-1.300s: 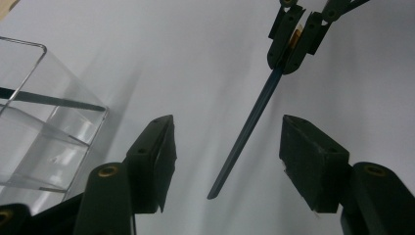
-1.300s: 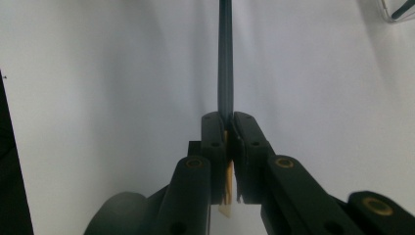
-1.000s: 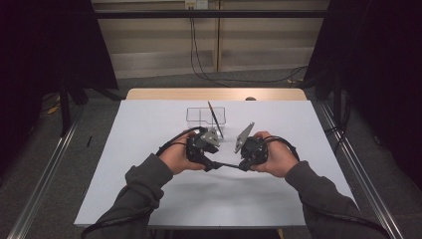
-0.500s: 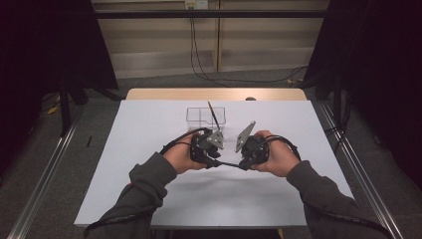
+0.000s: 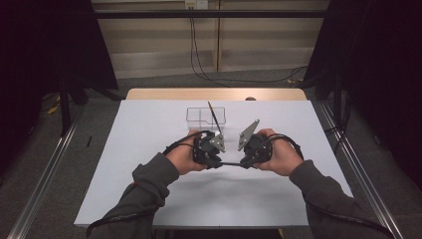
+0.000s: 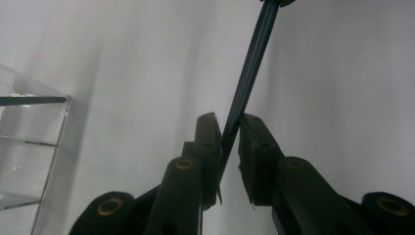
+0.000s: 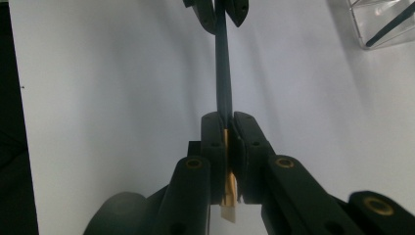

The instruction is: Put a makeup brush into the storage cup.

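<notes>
Pencil (image 7: 223,73) spans both grippers: right gripper (image 7: 229,120) clamps it, left gripper's (image 6: 230,122) jaws have just been closing on it; uneven pulling could snap it.

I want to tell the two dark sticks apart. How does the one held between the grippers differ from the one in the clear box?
The held stick lies level above the table, clamped at both ends by the left gripper and right gripper. The boxed stick leans steeply in the clear box, free of either gripper. Both are thin and dark.
</notes>
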Available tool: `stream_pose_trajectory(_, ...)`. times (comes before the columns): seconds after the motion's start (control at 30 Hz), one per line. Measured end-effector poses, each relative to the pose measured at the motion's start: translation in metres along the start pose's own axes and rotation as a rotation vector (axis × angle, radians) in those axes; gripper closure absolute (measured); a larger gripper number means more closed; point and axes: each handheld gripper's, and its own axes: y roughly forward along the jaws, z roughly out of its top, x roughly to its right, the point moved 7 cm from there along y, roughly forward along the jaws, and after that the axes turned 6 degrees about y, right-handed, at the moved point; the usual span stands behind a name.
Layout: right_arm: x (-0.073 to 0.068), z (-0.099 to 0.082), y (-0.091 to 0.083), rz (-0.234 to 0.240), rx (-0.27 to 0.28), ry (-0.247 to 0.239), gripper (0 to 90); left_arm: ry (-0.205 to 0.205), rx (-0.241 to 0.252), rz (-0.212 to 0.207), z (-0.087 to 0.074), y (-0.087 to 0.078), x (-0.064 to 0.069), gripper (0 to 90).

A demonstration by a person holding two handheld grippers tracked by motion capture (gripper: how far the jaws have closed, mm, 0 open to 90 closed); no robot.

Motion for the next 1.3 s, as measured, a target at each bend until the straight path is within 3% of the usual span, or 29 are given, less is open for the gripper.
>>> stream_pose_trajectory(0.27,0.001,0.001,-0.001,-0.002,0.010,-0.014,84.2,0.012,-0.001,-0.013,-0.002,0.005,0.002,80.7)
stream_pose_trajectory(0.5,0.004,0.000,-0.002,-0.019,0.025,-0.019,81.9,0.018,0.003,-0.054,-0.001,0.006,0.008,84.2)
stream_pose_trajectory(0.67,0.008,0.002,-0.003,-0.040,0.061,-0.005,79.4,-0.005,0.015,-0.059,-0.002,0.004,0.008,85.6)
stream_pose_trajectory(0.77,0.010,0.002,-0.004,-0.050,0.083,0.023,75.1,-0.026,0.030,-0.056,-0.004,0.002,0.007,85.6)
stream_pose_trajectory(0.87,0.014,0.002,-0.004,-0.069,0.107,0.035,65.0,-0.048,0.056,-0.055,-0.004,-0.001,0.006,85.6)
stream_pose_trajectory(1.1,0.018,0.004,-0.007,-0.086,0.156,0.087,48.6,-0.088,0.054,-0.045,-0.011,0.000,0.004,85.6)
stream_pose_trajectory(1.17,0.020,0.004,-0.008,-0.088,0.171,0.094,44.0,-0.101,0.071,-0.064,-0.012,-0.001,0.003,85.6)
stream_pose_trajectory(1.3,0.023,0.003,-0.009,-0.090,0.201,0.116,38.4,-0.136,0.088,-0.036,-0.015,-0.004,0.000,85.6)
